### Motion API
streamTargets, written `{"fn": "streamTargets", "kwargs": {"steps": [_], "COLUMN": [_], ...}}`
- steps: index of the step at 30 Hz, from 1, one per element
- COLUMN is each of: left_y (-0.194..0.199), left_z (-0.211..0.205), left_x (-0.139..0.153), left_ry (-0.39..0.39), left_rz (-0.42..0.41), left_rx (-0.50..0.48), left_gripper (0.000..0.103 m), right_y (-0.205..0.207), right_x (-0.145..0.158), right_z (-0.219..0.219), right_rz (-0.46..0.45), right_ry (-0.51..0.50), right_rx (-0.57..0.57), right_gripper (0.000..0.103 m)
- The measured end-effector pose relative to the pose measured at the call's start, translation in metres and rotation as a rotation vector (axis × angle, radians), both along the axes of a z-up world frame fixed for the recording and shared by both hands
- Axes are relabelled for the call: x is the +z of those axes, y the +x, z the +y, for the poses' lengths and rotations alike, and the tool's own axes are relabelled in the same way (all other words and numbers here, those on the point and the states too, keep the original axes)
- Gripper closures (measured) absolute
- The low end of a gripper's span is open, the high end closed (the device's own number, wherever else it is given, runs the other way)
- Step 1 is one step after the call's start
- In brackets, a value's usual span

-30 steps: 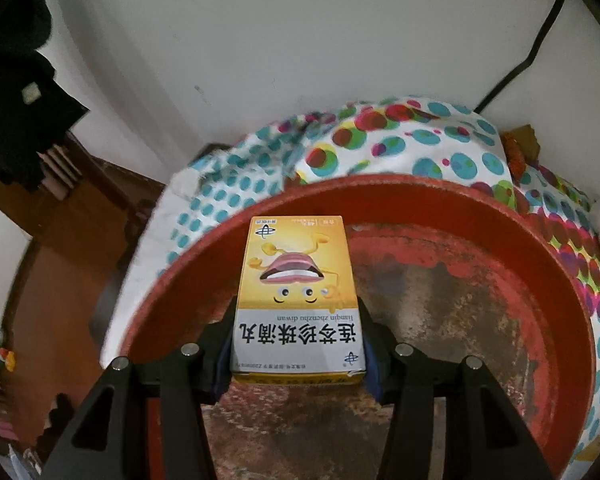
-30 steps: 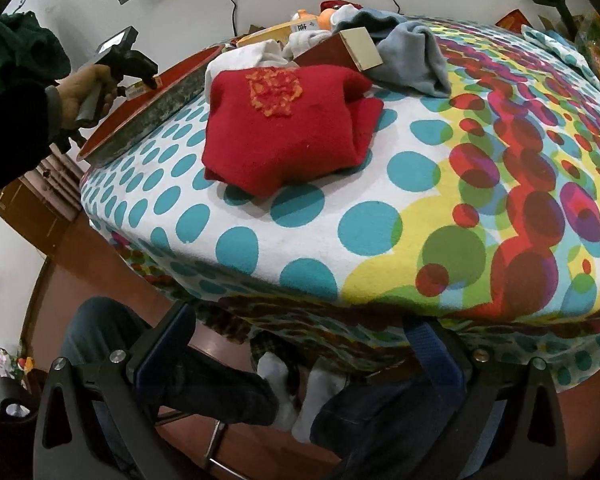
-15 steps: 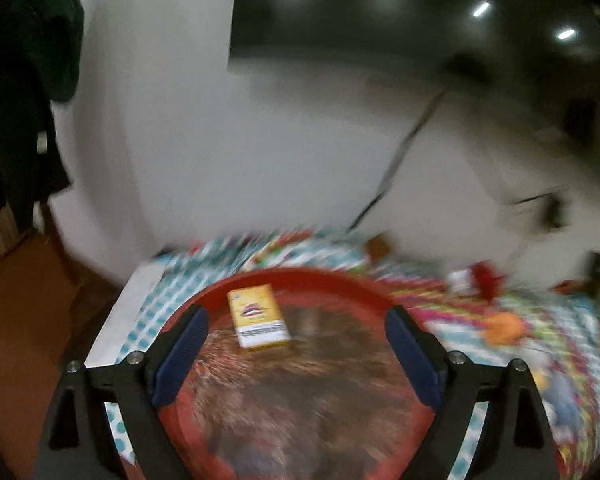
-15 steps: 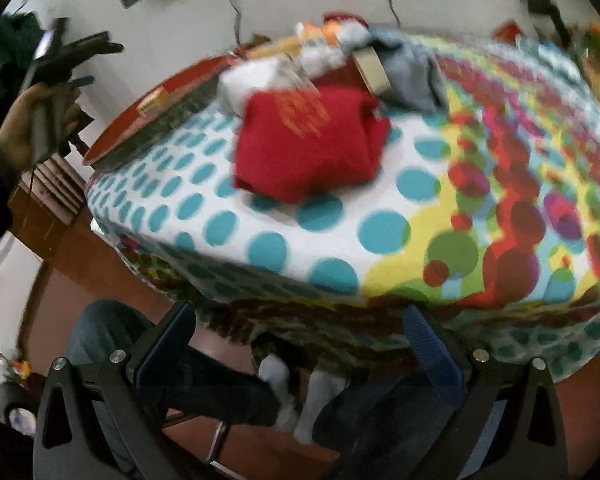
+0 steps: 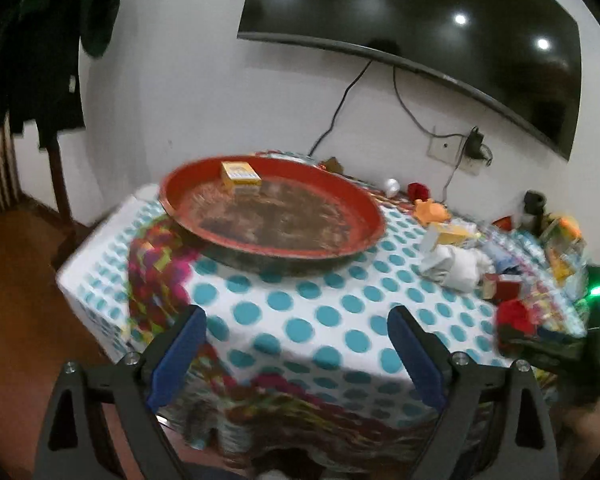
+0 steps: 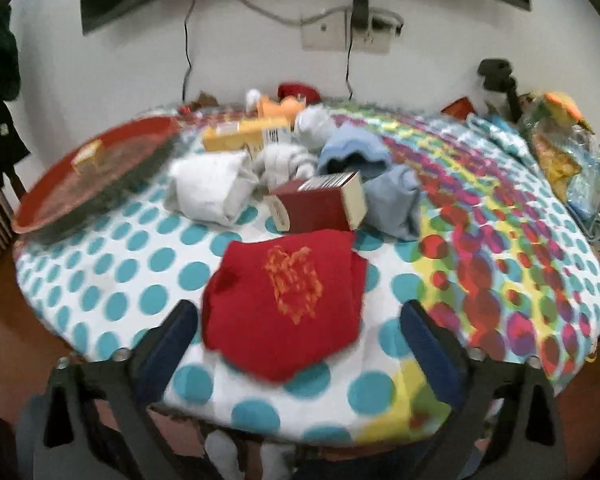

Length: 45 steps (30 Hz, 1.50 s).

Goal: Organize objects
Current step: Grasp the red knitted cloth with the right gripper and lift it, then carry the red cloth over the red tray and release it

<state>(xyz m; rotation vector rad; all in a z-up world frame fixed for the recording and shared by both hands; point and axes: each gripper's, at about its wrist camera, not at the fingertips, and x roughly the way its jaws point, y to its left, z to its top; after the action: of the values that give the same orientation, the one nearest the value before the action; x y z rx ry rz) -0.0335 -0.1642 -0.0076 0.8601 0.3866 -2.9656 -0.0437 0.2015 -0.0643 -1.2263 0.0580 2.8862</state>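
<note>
Left tongs (image 5: 296, 344) gape empty, well apart from the yellow box (image 5: 240, 175) in the red tray (image 5: 364, 236).

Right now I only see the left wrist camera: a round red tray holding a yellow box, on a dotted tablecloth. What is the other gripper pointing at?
Observer: The right gripper is open, and a folded red cloth with an orange emblem lies framed between its fingers.
Operator: What is behind it?
Observer: A dark red cardboard box, barcode on its top face.
Operator: And beyond?
Observer: A crumpled light blue garment lies right behind the box.
</note>
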Motion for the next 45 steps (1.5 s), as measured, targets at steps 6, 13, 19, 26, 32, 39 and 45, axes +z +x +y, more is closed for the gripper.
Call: {"fn": "streamTargets", "kwargs": {"steps": [6,13,19,26,32,39,45], "left_y": [-0.001,0.001,0.002,-0.001,-0.001,-0.002,-0.003], "left_z": [0.009,0.013,0.012,0.011,0.004,-0.004,-0.01], "left_x": [-0.012,-0.014,-0.013,-0.019,-0.022,-0.023,-0.022], "left_ry": [0.075,0.071,0.04,0.035,0.052,0.079,0.097], "left_rz": [-0.038,-0.056,-0.059,-0.096,-0.107,-0.11,-0.103], "left_rx": [-0.06,-0.058,-0.021,-0.01,0.018,0.046,0.058], "left_gripper": [0.009,0.009,0.009,0.009,0.009,0.009,0.009], "right_y": [-0.002,0.003,0.006,-0.017,-0.054,-0.098,-0.123], "right_x": [0.0,0.021,0.059,0.096,0.114,0.13,0.145], "right_z": [0.0,-0.002,-0.008,-0.019,-0.055,-0.118,-0.17], "right_rz": [-0.001,0.013,0.094,0.148,0.159,0.168,0.174], "right_ry": [-0.035,-0.023,0.008,-0.001,-0.01,0.035,0.064], "right_rx": [0.028,0.044,0.073,0.094,0.139,0.213,0.263], "right_gripper": [0.061,0.07,0.07,0.07,0.07,0.07,0.07]}}
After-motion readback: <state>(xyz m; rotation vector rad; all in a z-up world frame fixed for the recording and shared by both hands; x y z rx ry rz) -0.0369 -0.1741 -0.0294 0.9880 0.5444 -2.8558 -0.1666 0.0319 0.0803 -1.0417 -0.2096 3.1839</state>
